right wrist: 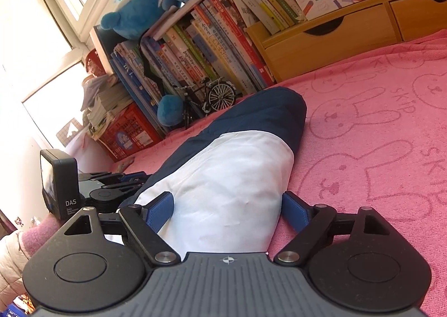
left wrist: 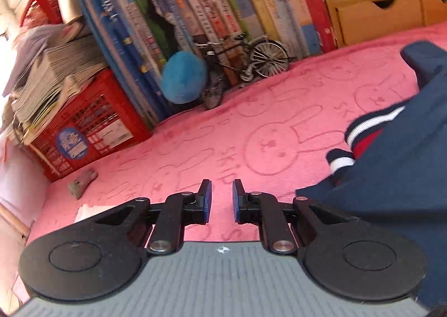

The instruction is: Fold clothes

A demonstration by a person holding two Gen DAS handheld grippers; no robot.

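Navy-and-white garment (right wrist: 223,166) lies on pink blanket (right wrist: 377,135), between jaws of right hand-held gripper (right wrist: 227,205), spread wide, nothing pinched. Left hand-held gripper (left wrist: 222,199) part-open, empty; garment to its right. Soft, light, floppy; pinch edge or cuff (left wrist: 363,127).

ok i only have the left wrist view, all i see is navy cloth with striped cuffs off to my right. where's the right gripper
Observer: The right gripper is wide open, with one finger on each side of a white part of the garment.
Operator: white? it looks all navy from here
Observer: The near half is white and the far end is navy. It lies as a long bundle on the pink blanket, and the left gripper sits low beside its left edge.
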